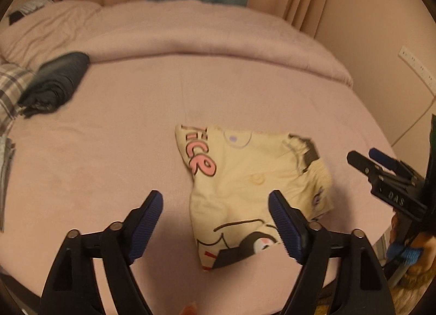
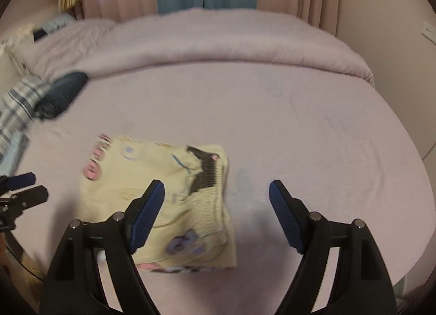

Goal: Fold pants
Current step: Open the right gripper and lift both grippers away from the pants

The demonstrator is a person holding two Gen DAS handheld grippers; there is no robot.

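The cream printed pants (image 1: pixel 253 186) are seen lying folded into a compact bundle near the middle of the pink bed (image 1: pixel 122 151), released by both tools. The left tool (image 1: pixel 215 206) and right tool (image 2: pixel 216 197) are held wide apart above it, nothing between the pads. The fold is judged nearly complete; next, a check or a smoothing press is called for. Counted: one pair of pants, two tools, one dark rolled garment (image 1: pixel 55 83) at far left.
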